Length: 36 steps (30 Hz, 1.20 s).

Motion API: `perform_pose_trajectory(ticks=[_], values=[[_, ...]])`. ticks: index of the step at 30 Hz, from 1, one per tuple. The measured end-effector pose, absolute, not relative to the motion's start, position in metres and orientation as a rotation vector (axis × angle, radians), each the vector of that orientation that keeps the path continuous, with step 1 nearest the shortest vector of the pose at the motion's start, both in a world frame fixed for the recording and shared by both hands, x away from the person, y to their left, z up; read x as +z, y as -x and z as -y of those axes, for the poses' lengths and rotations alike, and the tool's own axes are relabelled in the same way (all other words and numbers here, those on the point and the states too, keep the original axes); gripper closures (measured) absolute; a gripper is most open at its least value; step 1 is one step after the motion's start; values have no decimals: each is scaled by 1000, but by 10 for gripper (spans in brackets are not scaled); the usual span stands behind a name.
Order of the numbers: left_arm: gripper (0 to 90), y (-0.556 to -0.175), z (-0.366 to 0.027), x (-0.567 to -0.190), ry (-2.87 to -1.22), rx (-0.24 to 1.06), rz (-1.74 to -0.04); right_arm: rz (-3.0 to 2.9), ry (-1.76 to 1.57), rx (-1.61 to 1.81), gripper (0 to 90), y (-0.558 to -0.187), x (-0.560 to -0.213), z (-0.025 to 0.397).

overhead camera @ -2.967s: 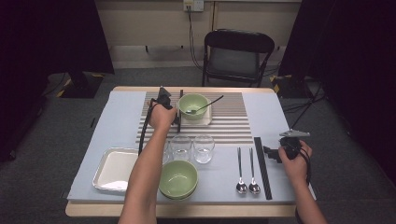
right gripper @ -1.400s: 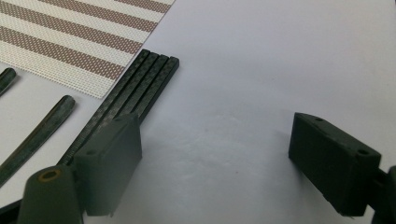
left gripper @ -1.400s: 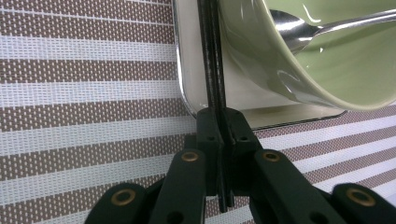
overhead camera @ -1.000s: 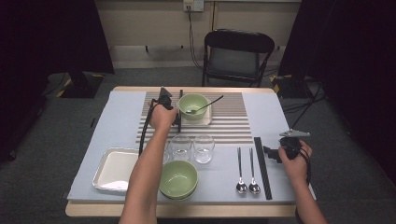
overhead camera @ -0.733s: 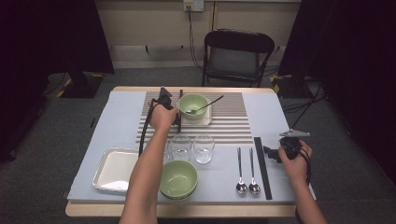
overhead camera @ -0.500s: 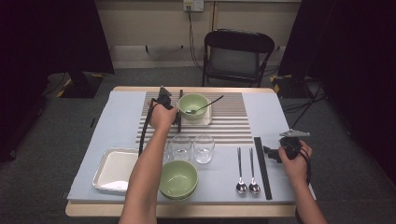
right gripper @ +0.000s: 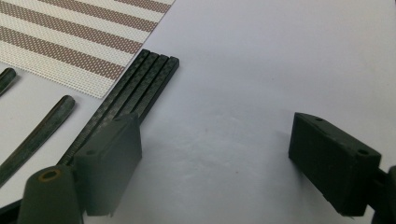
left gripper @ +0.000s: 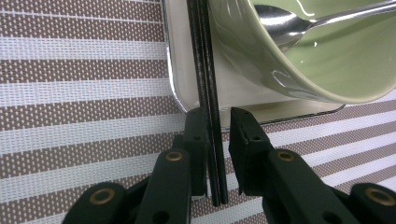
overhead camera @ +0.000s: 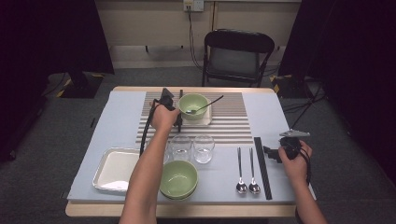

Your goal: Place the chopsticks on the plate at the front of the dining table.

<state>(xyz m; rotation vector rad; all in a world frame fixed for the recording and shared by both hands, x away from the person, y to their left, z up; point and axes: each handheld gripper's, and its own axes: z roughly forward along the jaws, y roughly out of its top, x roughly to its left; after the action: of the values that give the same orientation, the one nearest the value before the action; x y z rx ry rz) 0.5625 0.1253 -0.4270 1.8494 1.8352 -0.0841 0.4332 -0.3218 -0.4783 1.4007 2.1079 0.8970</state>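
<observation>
While jaws stand apart, chopsticks (left gripper: 205,70) lie between left gripper (left gripper: 218,125).

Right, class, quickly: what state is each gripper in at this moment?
Left gripper: jaws around a pair of thin black chopsticks, a gap left on one side.
Right gripper: open, holding nothing.

My left gripper (left gripper: 217,123) frames a pair of black chopsticks (left gripper: 205,84) between its jaws, the left jaw against them, a slim gap at the right. The sticks run up over the small tray's rim (left gripper: 170,70) beside the green bowl (left gripper: 299,70), which holds a spoon (left gripper: 299,21). Brown-and-white striped mat (left gripper: 79,93) lies beneath
</observation>
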Motion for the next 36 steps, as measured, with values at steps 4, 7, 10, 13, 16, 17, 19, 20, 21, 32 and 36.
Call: perform_pose_trajectory(ticks=[4,7,10,13,16,17,19,20,21,32,36], values=[[800,-563,-126,-428,-1880,-81,-1830,-2109,-1400,898,165,-433,-478,322],[802,-563,-127,-428,-1890,-88,-1828,-2109,-1400,899,165,-433,-478,322],[803,-563,-127,-429,-1886,-90,-1829,-2109,-1400,899,165,-433,-478,322],[804,-563,-126,-429,-1876,-94,-1833,-2109,-1400,899,165,-433,-478,322],[805,-563,-127,-428,-1885,-92,-1830,-2108,-1401,897,165,-433,-478,322],[804,-563,-127,-428,-1887,-92,-1829,-2108,-1399,898,165,-433,-478,322],[802,-563,-126,-429,-1879,-94,-1830,-2109,-1401,899,165,-433,-478,322],[801,-563,-127,-429,-1885,-98,-1828,-2109,-1400,899,165,-433,-478,322],[801,-563,-127,-429,-1883,-94,-1827,-2109,-1400,899,165,-433,-478,322],[770,-561,-126,-428,-1878,-85,-1831,-2109,-1401,899,165,-433,-478,322],[762,-561,-127,-429,-1887,-86,-1831,-2109,-1401,899,165,-433,-478,322]])
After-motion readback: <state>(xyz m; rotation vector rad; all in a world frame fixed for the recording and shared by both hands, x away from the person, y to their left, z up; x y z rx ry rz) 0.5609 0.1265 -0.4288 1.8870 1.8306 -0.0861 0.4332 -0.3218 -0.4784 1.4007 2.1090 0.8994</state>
